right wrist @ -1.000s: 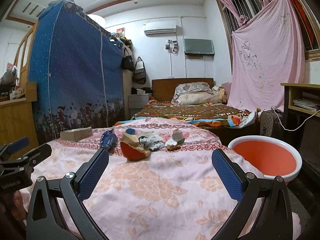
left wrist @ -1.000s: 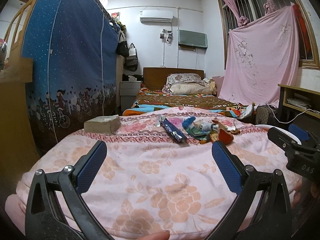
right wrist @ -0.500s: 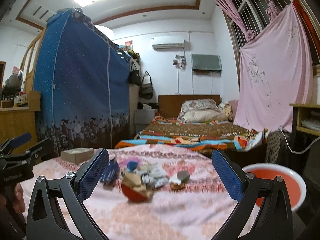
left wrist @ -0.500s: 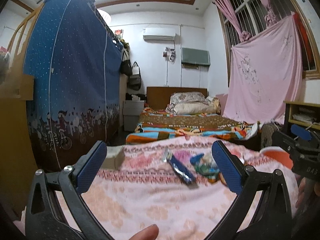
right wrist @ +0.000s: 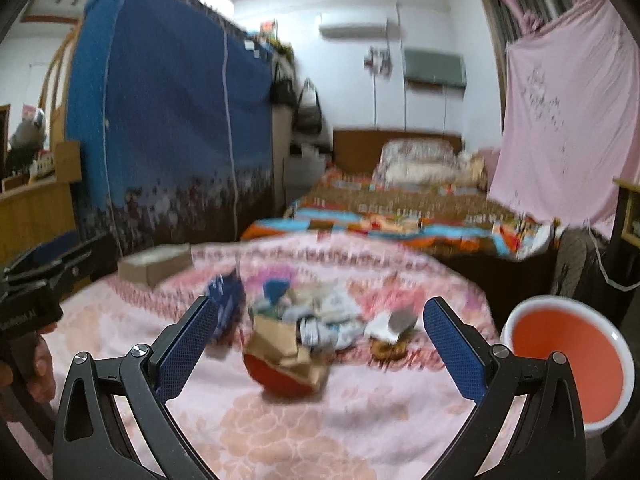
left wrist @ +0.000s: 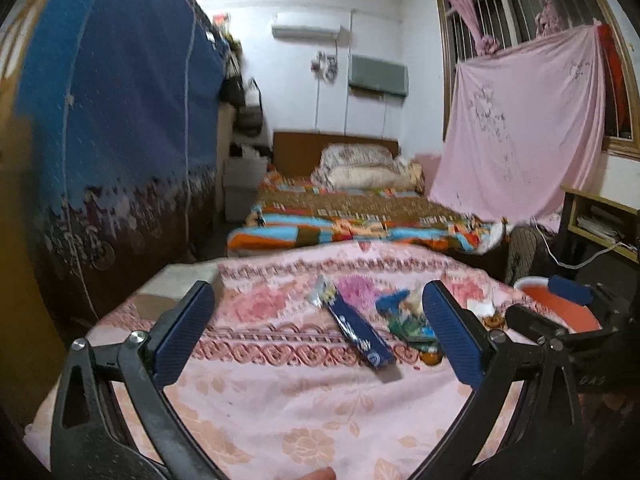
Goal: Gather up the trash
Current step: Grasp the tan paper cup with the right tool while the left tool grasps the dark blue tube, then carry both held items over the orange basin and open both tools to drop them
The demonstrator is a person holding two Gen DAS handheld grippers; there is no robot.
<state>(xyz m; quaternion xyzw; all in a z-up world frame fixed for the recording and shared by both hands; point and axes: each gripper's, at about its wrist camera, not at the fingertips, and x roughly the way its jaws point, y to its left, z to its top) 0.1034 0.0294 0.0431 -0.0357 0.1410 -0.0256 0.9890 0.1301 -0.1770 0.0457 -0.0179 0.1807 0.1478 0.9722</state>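
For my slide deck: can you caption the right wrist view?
Open right tool faces a blurred trash pile on the pink floral bedspread, orange basin at right.

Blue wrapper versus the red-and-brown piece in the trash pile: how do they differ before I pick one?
The blue wrapper is long, flat and dark blue, lying stretched out on the pink cover. The red-and-brown piece is bulky and rounded, red underneath with crumpled brown paper over it. In the right wrist view the wrapper sits at the pile's left edge, the red-and-brown piece at its front. Neither is gripped: the left gripper and right gripper are both open.
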